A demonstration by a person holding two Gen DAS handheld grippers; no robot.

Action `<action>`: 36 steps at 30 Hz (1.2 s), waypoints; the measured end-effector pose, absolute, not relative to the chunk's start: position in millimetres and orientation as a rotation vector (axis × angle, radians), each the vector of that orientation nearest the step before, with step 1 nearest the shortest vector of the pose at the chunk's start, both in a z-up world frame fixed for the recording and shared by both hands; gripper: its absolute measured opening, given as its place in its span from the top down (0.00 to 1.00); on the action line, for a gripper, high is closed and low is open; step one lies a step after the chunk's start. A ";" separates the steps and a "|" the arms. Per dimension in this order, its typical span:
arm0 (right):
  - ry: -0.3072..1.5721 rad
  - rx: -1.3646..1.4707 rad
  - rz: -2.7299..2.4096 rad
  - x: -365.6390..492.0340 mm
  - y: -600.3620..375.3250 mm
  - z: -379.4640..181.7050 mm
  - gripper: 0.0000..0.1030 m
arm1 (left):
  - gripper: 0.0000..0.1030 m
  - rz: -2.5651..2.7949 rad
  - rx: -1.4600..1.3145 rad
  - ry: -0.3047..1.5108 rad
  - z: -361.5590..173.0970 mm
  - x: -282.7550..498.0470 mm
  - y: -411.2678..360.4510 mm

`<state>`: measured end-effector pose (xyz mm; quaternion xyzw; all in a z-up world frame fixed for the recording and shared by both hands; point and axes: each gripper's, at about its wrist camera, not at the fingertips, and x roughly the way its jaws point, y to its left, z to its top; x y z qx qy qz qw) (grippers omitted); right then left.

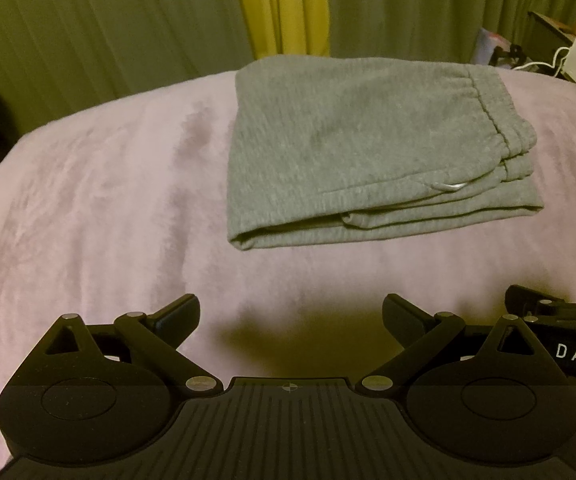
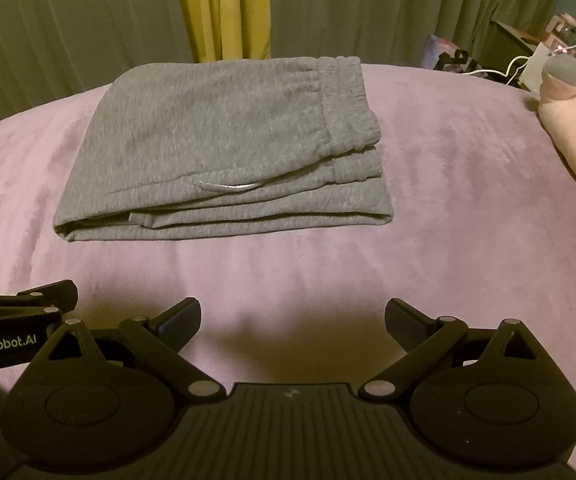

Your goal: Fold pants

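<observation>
Grey sweatpants lie folded into a compact stack on a pink blanket, elastic waistband to the right and a white drawstring showing at the front. In the right wrist view the same pants sit left of centre. My left gripper hovers open over bare blanket, well short of the pants' near edge, holding nothing. My right gripper is open too, empty, and just as far back from the stack. Each gripper's body shows at the edge of the other's view.
Green and yellow curtains hang behind the bed. A pink plush toy rests at the blanket's right edge. Cables, a white box and small items crowd a stand at the far right. Bare blanket surrounds the pants.
</observation>
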<state>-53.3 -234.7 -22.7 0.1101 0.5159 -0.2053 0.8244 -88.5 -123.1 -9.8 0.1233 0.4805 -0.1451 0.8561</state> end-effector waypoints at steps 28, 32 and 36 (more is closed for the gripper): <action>1.094 0.236 -0.425 -46.1 -233.9 -26.4 0.04 | 0.01 -0.300 0.256 1.027 -18.8 -80.0 -127.1; 1.094 0.240 -0.420 -46.1 -234.8 -26.7 0.04 | 0.01 -0.297 0.263 1.025 -19.8 -79.2 -128.1; 1.092 0.240 -0.419 -45.5 -235.6 -27.4 0.04 | 0.01 -0.300 0.258 1.028 -20.8 -78.4 -128.6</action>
